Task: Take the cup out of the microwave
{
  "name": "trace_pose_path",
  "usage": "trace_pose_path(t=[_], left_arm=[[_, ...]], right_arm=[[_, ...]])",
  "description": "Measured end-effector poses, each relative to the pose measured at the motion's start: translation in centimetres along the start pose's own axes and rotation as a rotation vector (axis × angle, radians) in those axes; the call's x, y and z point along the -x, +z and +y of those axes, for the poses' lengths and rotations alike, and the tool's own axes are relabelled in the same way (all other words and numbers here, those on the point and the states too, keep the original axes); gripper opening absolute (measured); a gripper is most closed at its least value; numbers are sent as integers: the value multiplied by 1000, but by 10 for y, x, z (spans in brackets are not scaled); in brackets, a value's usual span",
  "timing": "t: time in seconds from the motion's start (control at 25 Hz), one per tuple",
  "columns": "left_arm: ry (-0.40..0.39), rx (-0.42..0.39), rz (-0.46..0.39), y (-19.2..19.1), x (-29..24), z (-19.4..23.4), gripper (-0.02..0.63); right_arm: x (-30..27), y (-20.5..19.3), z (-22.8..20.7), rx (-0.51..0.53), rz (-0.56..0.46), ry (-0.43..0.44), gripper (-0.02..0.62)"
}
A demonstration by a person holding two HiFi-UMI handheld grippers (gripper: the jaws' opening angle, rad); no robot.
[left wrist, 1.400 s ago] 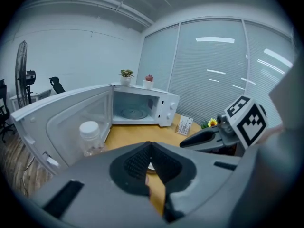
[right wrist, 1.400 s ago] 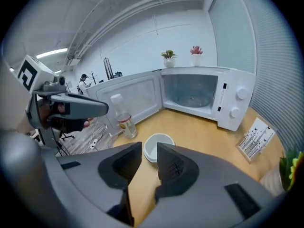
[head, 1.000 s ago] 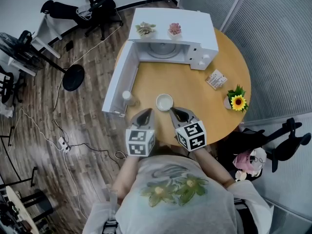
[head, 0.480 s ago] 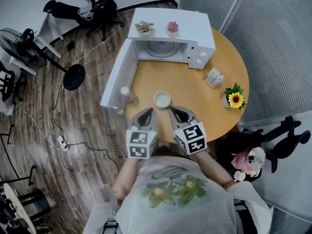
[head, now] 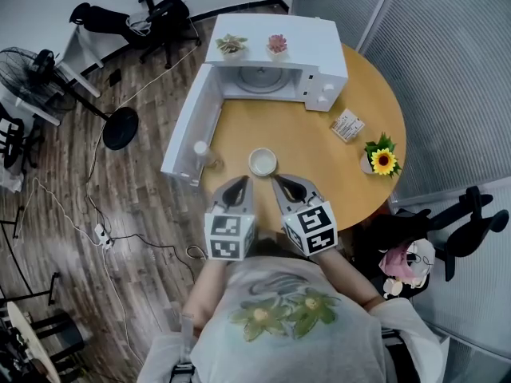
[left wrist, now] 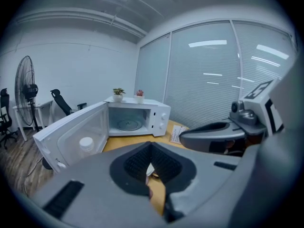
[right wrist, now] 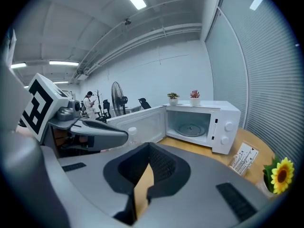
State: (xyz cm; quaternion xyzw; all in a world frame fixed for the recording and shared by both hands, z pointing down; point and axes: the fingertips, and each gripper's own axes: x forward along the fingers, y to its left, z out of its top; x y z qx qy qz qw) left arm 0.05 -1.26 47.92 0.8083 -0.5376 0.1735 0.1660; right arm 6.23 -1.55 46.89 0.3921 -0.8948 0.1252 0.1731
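Two grippers sit side by side near your chest, left gripper (head: 238,184) and right gripper (head: 280,183), pointing forward and slightly down, jaws together, empty. Just past their tips, the cup (head: 263,162) stands on the table (head: 319,162), well apart from the open microwave (head: 319,42).

Head view — high overhead, looking steeply down on the round table (head: 319,166); microwave (head: 307,38) sits upper centre, fairly far. Left gripper view and right gripper view ride low, near tabletop height, facing forward — both share the open microwave at mid-frame, seen from neighbouring angles.
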Motion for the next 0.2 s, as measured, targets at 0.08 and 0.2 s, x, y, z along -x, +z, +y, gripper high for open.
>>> trace_pose_path(t=[0.08,0.2], left_arm=[[-3,16,0,1,0,-1,3],[-10,31,-2,3,-2,-1,5]], right_arm=[[-1,0,-2,3,0,0,17],[-2,-1,-5,4,0,-2,17]])
